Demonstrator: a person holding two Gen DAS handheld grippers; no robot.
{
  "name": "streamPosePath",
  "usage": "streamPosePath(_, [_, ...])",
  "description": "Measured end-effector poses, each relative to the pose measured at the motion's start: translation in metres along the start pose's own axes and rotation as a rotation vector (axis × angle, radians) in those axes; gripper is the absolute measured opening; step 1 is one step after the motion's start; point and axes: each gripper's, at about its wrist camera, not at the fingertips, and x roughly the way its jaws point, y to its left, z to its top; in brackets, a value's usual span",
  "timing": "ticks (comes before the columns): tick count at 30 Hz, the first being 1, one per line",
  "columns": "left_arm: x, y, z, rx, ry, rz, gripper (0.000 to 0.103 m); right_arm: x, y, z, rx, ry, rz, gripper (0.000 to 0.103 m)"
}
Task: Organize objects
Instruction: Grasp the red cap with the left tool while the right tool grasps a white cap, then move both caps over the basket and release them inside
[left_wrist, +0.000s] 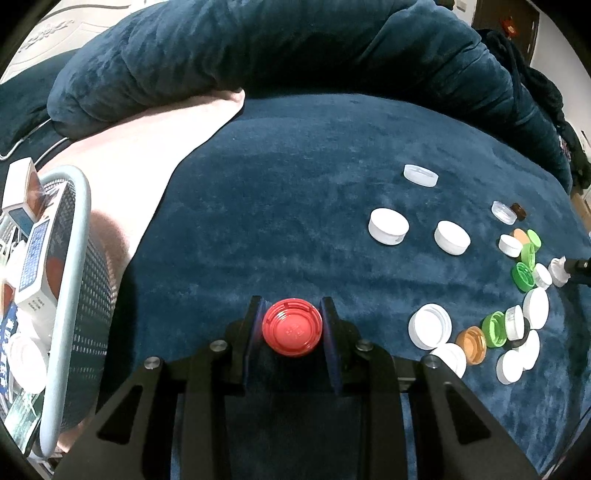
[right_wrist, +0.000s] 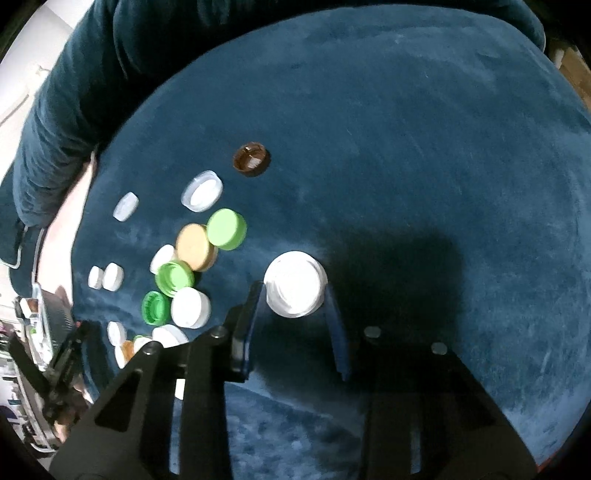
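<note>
Red cap (left_wrist: 291, 326) in L tongs (left_wrist: 291, 314) | white cap (right_wrist: 295, 283) in R tongs (right_wrist: 293, 291)

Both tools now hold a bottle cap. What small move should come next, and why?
Probably lift the left tool straight up and carry it toward the light blue basket at the left. It is shut on the red cap, which still lies low over the blue blanket. The right tool grips a white cap.

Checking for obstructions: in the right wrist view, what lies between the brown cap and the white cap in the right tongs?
Nothing: bare blue blanket separates brown cap from white cap, in the right wrist view.
</note>
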Motion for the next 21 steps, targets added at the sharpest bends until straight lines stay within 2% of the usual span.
streamPosePath(7, [-0.003, 0.001, -0.001, 0.001, 0.001, -0.004, 0.031, -0.023, 0.013, -0.002, -0.010, -0.048, 0.080, 0.031])
streamPosePath(11, [-0.004, 0.001, -0.001, 0.002, 0.002, -0.007, 0.031, -0.018, 0.019, -0.001, -0.030, -0.048, 0.050, 0.034])
streamPosePath(16, [-0.007, 0.003, -0.001, -0.008, 0.000, -0.013, 0.031, -0.001, 0.019, 0.000, -0.014, -0.011, -0.022, 0.038])
streamPosePath(18, [-0.008, 0.003, 0.000, -0.012, -0.002, -0.019, 0.031, 0.000, 0.018, -0.003, -0.014, 0.004, -0.006, 0.039])
streamPosePath(21, [-0.010, 0.001, -0.001, -0.013, -0.004, -0.031, 0.031, 0.003, 0.034, -0.010, -0.083, 0.042, 0.062, 0.039])
